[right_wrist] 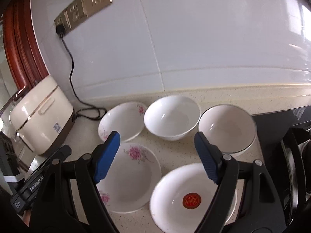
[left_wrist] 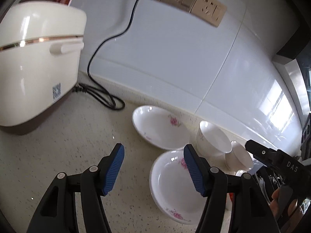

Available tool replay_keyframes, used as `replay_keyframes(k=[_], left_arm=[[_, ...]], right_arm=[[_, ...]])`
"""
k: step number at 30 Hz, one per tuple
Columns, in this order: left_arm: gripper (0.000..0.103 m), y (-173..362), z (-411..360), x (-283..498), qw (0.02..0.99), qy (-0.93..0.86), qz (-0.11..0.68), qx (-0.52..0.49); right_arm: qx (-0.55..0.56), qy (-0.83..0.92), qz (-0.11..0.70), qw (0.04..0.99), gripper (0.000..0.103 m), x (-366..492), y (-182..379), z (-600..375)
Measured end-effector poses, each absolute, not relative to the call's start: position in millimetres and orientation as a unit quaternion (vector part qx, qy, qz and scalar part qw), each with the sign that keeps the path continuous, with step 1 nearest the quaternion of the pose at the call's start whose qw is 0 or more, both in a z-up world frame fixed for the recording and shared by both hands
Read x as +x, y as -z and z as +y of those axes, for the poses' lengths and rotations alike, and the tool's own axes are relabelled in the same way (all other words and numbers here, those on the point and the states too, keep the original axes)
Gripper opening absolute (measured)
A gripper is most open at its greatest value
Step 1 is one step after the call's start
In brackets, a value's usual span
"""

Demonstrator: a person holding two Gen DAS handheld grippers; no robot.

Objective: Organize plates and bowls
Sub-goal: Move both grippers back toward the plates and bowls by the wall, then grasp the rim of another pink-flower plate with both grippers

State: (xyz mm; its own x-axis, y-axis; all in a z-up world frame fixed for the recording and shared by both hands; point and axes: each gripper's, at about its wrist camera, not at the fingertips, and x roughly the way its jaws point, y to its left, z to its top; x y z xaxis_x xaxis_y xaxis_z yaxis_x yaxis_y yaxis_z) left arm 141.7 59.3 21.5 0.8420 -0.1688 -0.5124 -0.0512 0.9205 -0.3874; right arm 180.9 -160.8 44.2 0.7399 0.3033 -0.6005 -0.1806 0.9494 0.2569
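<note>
White plates (right_wrist: 128, 176), pink flower print; plain white bowl (right_wrist: 172, 117); red-seal bowl (right_wrist: 191, 200); cream cooker (right_wrist: 41, 116); blue-padded jaws.

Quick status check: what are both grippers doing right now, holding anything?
Left gripper: open, holding nothing, above the counter beside the floral plate.
Right gripper: open, holding nothing, above the dishes.

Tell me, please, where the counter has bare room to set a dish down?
Bare counter lies between the rice cooker and the flowered plates, forward of the coiled cord. It is crowded where plates and bowls cluster beside the dark stove edge.
</note>
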Motion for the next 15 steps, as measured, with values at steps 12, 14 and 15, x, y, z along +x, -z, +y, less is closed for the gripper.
replay_keyframes(k=[12,14,15], left_arm=[[0.049,6.8,50.1,157.4,0.908,0.068,0.356,-0.210],[0.045,10.8,50.5,158.9,0.902,0.073,0.367,-0.215],[0.044,12.0,50.0,159.2,0.901,0.074,0.371,-0.214]], right_arm=[[0.015,-0.149,0.426,0.892,0.078,207.9,-9.0,-125.2],[0.005,-0.148,0.426,0.893,0.078,211.1,-8.1,-121.7],[-0.001,-0.148,0.425,0.893,0.077,211.8,-7.5,-118.9]])
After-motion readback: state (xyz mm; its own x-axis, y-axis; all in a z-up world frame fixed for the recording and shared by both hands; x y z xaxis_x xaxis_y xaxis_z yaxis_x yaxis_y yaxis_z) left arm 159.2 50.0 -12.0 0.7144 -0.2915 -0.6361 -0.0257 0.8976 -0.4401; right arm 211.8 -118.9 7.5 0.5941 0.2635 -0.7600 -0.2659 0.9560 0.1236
